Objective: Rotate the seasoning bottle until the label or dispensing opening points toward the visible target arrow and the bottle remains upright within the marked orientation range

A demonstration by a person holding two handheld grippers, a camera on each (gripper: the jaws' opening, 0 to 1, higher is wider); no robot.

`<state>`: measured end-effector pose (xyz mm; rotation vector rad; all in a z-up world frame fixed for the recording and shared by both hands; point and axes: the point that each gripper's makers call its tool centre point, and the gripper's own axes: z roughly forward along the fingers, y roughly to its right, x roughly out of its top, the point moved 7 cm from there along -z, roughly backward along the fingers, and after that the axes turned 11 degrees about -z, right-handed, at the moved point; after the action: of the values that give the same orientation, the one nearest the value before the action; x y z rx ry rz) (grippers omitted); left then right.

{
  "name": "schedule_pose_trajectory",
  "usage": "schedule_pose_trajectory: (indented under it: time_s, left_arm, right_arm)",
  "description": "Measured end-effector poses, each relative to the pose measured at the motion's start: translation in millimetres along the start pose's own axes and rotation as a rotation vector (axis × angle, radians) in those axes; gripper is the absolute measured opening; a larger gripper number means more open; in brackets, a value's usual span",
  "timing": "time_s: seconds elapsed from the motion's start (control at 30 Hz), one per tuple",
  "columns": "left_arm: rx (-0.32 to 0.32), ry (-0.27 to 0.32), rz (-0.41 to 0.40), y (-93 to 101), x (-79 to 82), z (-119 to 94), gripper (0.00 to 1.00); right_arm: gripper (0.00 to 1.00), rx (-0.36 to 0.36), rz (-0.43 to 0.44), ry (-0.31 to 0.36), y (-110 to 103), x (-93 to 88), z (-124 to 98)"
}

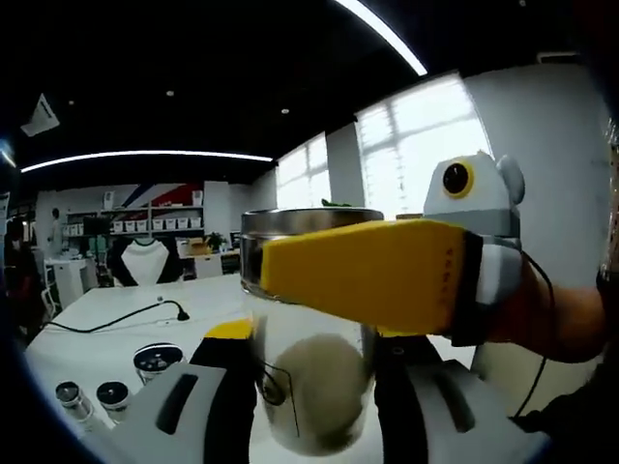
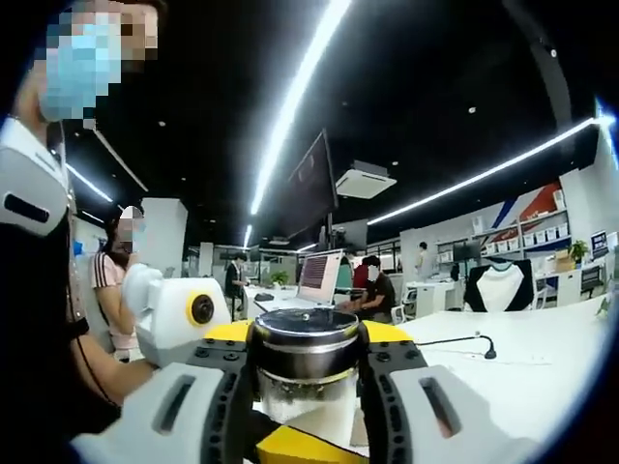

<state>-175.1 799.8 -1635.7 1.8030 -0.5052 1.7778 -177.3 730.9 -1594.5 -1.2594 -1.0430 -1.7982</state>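
glass and metal: we see the seasoning bottle [image 1: 309, 377], clear-walled, with a brushed steel cap [image 2: 306, 340].
bottle position: held up between both tools, above the white table [image 1: 116, 324], upright as far as we can judge.
left gripper [image 1: 308, 387]: its jaws stand on either side of the lower glass body and appear clamped on it.
right gripper [image 2: 306, 387]: its jaws press the sides of the bottle just below the cap; in the left gripper view its yellow jaw crosses in front of the cap from the right.
contents: pale seasoning fills only the lower part, so we judge the load light.
handling: rigid, breakable glass; smooth and likely slippery under the pads, so we would favour a firm but not crushing hold.
where to hold: one tool low on the body as anchor, the other high near the cap to turn; we judge this the steadiest pairing.
label or opening: we cannot tell which way it faces.
target arrow: we cannot make it out.
beyond the left jaws: three small capped jars [image 1: 157, 361] on the table, well apart from the bottle.
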Motion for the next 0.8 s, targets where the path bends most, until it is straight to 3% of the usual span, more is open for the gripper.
schedule_pose_trajectory:
  time_s: [0.13, 0.33, 0.6, 0.67, 0.8]
  left_arm:
    - [0.063, -0.013, 0.028, -5.8, -1.0, 1.2, 0.48]
    - [0.116, -0.023, 0.041, -8.7, -2.6, 0.3, 0.48]
    - [0.127, -0.029, 0.057, -5.5, -5.5, -1.7, 0.48]
    - [0.129, -0.027, 0.055, -5.9, -5.2, -2.2, 0.48]
    - [0.118, -0.027, 0.057, -6.1, -3.4, -3.3, 0.48]
  right_arm:
    - [0.40, -0.139, -0.063, -0.060, -2.6, 0.1, -0.5]
    - [0.40, -0.257, -0.054, -0.114, -12.7, -2.2, 1.0]
    - [0.39, -0.283, 0.000, -0.104, -11.6, -4.2, 11.2]
    - [0.39, -0.276, -0.001, -0.103, -10.6, -4.4, 11.5]
    - [0.38, -0.228, 0.079, -0.079, -3.2, -5.6, 8.1]
